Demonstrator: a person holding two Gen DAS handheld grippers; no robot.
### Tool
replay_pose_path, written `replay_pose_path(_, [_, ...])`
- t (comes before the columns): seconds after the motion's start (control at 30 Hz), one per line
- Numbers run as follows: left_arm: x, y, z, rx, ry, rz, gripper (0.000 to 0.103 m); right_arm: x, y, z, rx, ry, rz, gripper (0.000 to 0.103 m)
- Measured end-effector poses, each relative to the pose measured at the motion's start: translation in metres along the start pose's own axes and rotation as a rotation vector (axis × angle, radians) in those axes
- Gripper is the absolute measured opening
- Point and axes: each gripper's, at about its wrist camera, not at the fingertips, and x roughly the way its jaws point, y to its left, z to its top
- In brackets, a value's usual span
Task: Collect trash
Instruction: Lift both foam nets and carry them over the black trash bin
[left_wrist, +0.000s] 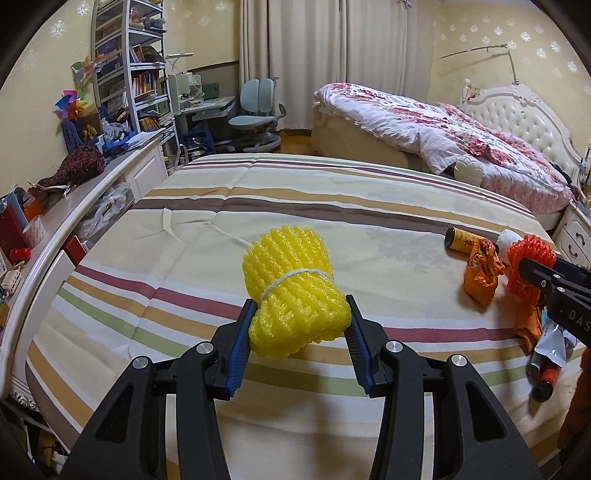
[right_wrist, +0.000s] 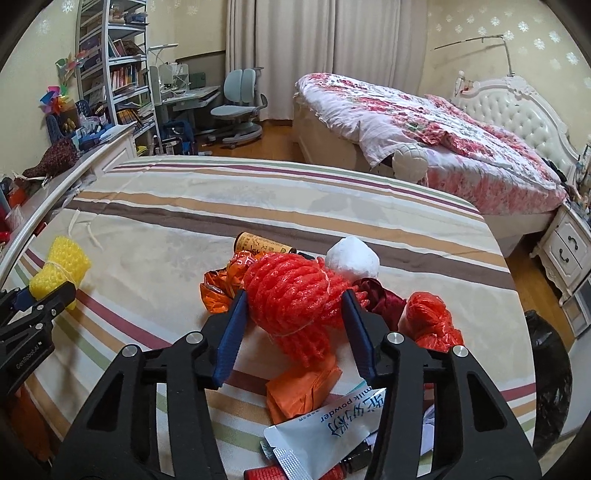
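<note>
Both hands loaded: the left gripper (left_wrist: 300, 325) pinches the string-tied yellow foam-net bundle (left_wrist: 293, 291), long axis running straight out ahead of its jaws, while the right gripper (right_wrist: 295, 319) has its half-open jaws touching the red foam-net bundle (right_wrist: 295, 295) between them.

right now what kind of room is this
Most likely a bedroom that doubles as a study: a bed with a floral quilt and tufted headboard, a striped mattress up front, a desk chair by bookshelves.
</note>
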Motion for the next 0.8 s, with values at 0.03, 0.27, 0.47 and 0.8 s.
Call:
replay_pose_path(0.03, [-0.002, -0.002, 0.000, 0.001, -0.003, -0.004, 0.047, -0.004, -0.001, 0.001, 0.005, -0.011, 0.007, 0.049])
replay_pose_path(0.27, [-0.021, -0.034, 0.008, 0.024, -0.047, -0.061, 0.047, -0.046, -0.023, 0.002, 0.022, -0.095, 0.004, 0.048])
replay_pose_path(0.47, [-0.038, -0.087, 0.011, 0.087, -0.078, -0.155, 0.047, -0.078, -0.069, -0.012, 0.078, -0.129, -0.066, 0.048])
replay_pose_path(0.8, [-0.061, -0.202, 0.004, 0.228, -0.110, -0.343, 0.047, -0.110, -0.179, -0.061, 0.210, -0.109, -0.290, 0.048])
